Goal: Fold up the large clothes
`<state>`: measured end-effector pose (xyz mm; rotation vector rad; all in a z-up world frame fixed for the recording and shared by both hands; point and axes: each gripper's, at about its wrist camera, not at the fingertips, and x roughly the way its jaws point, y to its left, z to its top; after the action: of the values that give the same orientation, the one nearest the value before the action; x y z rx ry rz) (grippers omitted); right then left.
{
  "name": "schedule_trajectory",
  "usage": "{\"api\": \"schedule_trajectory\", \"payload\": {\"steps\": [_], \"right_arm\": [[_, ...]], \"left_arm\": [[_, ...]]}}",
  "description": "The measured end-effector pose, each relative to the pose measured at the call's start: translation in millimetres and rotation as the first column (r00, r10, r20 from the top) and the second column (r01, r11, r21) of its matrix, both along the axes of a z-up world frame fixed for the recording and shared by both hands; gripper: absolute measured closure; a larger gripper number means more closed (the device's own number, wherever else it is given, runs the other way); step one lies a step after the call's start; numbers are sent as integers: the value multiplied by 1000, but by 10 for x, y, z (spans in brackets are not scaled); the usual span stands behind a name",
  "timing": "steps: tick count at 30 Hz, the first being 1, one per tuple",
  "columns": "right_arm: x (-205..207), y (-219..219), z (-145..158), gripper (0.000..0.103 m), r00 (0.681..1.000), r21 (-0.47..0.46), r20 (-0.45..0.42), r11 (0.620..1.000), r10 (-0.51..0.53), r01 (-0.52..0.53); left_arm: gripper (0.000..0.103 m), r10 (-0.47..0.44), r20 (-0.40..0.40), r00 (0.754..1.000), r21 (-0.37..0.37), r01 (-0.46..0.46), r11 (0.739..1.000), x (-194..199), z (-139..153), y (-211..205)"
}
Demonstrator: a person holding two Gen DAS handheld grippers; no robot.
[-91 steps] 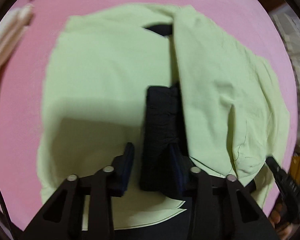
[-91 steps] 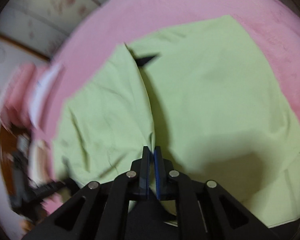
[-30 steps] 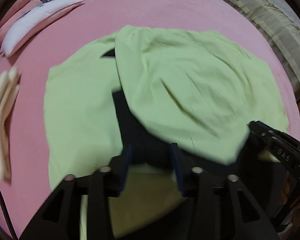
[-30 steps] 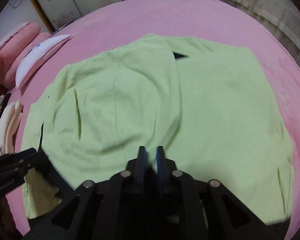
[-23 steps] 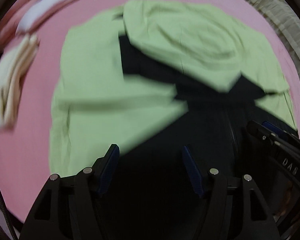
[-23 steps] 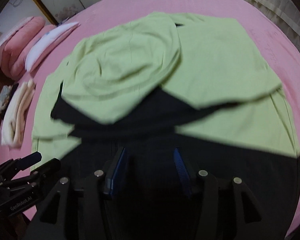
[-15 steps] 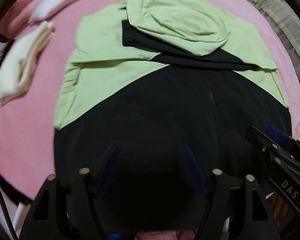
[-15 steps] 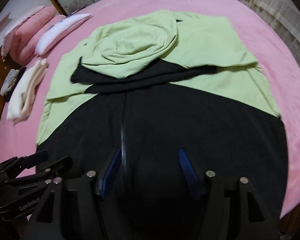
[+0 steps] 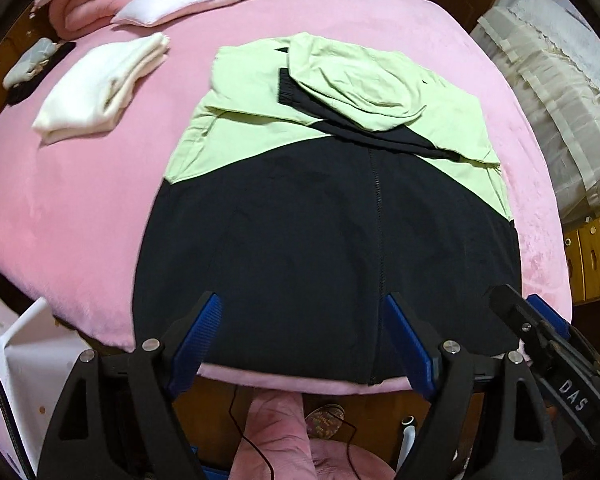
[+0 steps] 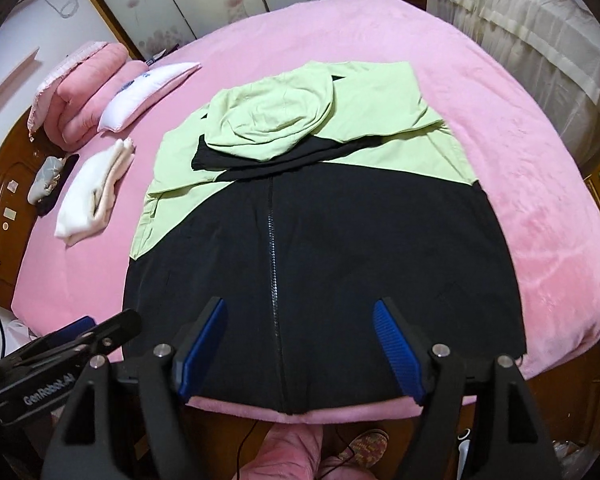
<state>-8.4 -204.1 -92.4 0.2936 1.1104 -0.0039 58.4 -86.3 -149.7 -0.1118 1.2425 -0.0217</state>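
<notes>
I have the jacket (image 9: 324, 240) lying flat on the pink bed (image 9: 80, 208), black half nearest me, its hem at the near edge, the green half and hood (image 10: 272, 124) folded over on the far side. My left gripper (image 9: 304, 344) and right gripper (image 10: 300, 344) hang above the hem, jaws wide and opening, nothing between them. A folded white towel (image 9: 100, 84) lies left of the jacket.

jacket sleeves: folded in under the hood (image 10: 268, 120), only one black cuff (image 9: 286, 88) shows
bed (image 9: 80, 200): far corners cut by the lens rim
pillow print (image 10: 134, 80): too small to read
right gripper (image 9: 540, 332): largely cut off in the left view
</notes>
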Motion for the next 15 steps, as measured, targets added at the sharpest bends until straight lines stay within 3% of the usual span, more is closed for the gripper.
{"api": "schedule_trajectory", "payload": {"steps": [4,8,11,15], "right_arm": [[-173,-105,-54,27,1000,95,17,995,-3,2],[-366,-281,-297,27,998,169,-10,984,-56,57],[-635,-486,-534,27,992,230,29,967,-119,110],[-1028,-817,-886,27,968,314,74,927,-240,206]], "left_arm": [[20,32,-9,999,-2,-32,999,-142,-101,139],[20,132,-18,991,2,-132,991,-332,-356,382],[20,205,2,979,17,-205,979,-492,-592,569],[20,297,3,955,-29,-296,955,-715,-948,872]]}}
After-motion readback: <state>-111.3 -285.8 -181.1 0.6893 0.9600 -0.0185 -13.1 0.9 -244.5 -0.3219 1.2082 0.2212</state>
